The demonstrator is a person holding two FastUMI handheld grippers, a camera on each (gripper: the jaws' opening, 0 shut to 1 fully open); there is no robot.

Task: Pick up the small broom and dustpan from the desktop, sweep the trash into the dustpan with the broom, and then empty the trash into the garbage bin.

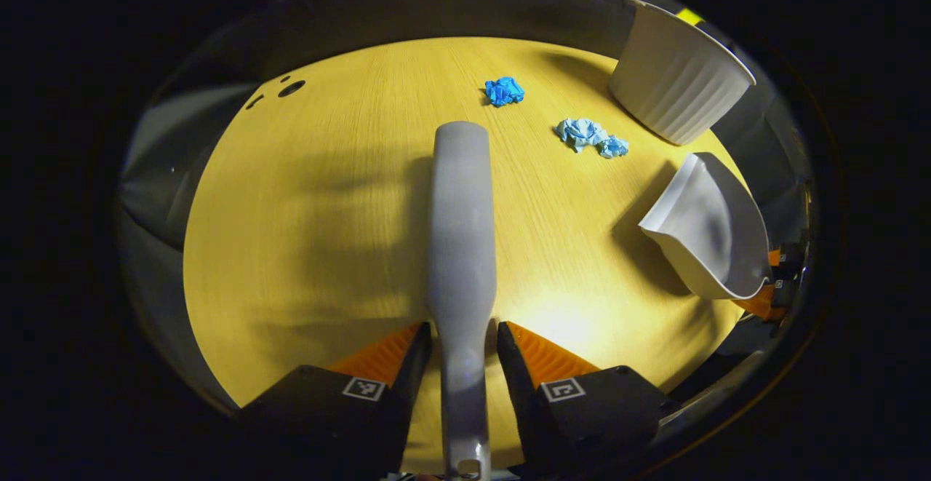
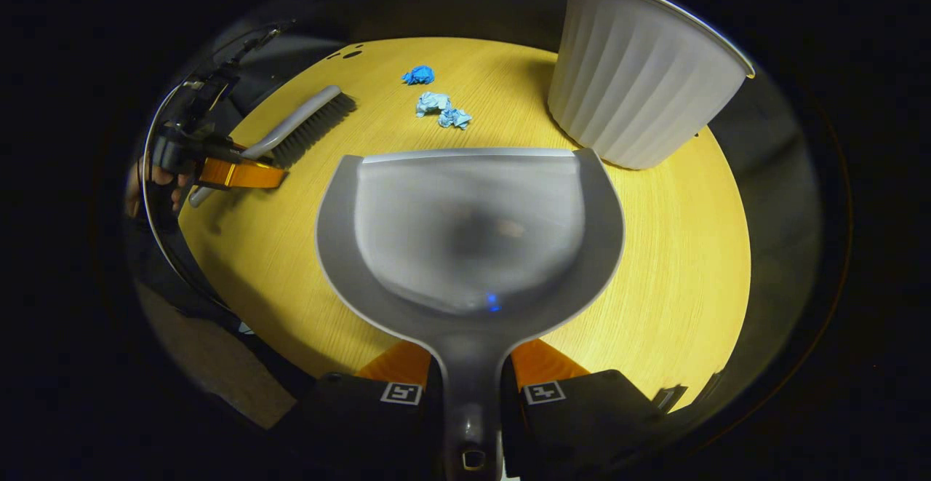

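Clamping the left hand-held gripper [image 1: 462, 339] on the stiff, light broom [image 1: 460, 248] handle and the right [image 2: 470, 368] on the dustpan [image 2: 469, 241] neck, above the tabletop [image 2: 676, 248], featherlight paper wads [image 2: 442, 110] lying near the bin [image 2: 633, 81].

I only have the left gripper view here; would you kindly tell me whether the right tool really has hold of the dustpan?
Observer: Yes. In the right gripper view, the right tool has both fingers pressed on the handle of the dustpan.
Operator: Thank you. Is anything in the pan yet?
Observer: No crumpled paper. The blue paper scraps lie on the table beyond its front lip.
Operator: And my broom's bristles?
Observer: The broom has dark bristles pointing down at the table, left of the scraps in that view. I cannot tell whether they touch it.
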